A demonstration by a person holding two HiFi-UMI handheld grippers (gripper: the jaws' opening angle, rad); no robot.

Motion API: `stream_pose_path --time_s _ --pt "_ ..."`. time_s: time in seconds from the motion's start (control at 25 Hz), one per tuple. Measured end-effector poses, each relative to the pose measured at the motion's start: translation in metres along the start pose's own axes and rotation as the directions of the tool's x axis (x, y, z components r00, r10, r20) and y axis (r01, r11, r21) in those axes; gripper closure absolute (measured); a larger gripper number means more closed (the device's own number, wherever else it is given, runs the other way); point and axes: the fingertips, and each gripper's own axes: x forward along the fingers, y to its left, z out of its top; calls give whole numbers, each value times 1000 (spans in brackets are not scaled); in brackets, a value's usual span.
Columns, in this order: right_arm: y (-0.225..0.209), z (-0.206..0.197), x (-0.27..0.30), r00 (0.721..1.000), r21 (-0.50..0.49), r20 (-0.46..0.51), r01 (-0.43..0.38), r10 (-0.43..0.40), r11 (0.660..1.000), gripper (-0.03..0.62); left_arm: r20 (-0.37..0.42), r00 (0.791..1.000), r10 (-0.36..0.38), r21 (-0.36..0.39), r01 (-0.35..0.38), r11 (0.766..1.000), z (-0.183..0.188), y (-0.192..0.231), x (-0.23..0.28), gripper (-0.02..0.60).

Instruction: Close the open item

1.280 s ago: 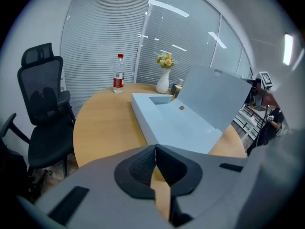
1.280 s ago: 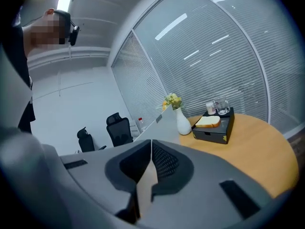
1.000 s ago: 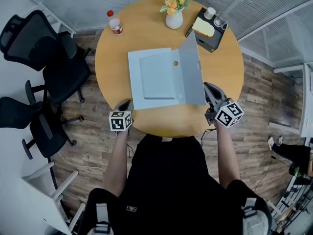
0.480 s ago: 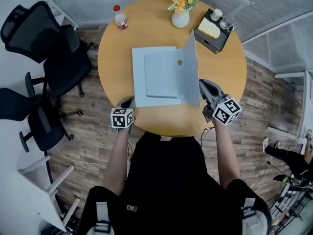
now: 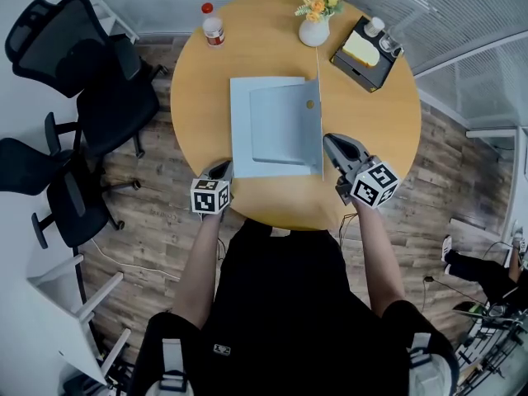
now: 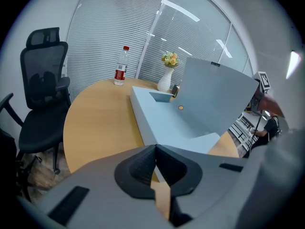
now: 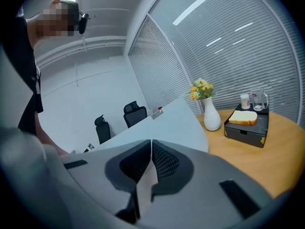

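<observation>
Just ahead of my left gripper [image 5: 221,168] lies the near left corner of the pale blue-grey flat case [image 5: 247,122], open on the round wooden table [image 5: 198,97]; in the left gripper view [image 6: 155,149] I see the two jaws pressed together with nothing between them, only bare table showing below their tips; the case base [image 6: 162,120] runs away from the jaws and slightly to their right. The case's hinged lid [image 5: 319,114] stands close to upright along the far right side of the base; from the left jaws it rises as a broad panel [image 6: 214,94] up and to the right. My right gripper [image 5: 330,141] sits just beside the lid's near edge, on its outer side; I cannot tell whether they touch; in the right gripper view [image 7: 151,144] its jaws are closed on each other, empty, with the lid's outer face [image 7: 176,123] filling the space straight beyond them. Right of those jaws I see a white ceramic vase of yellow and orange flowers [image 7: 211,116] and a black rectangular tray [image 7: 248,125]; far beyond the left jaws stands a clear plastic bottle with a red cap [image 6: 120,70].
</observation>
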Motion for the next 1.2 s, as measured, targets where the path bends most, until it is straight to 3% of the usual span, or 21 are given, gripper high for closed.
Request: stream_pose_path --time_s 0.6,1.2 --pt "40 -26 57 988 -133 -128 -105 87 986 585 -3 1000 -10 -10 10 1000 -4 -1 0 575" --pt "60 -69 105 949 -226 -283 -208 140 952 585 -9 1000 -14 -10 14 1000 -4 2 3 575"
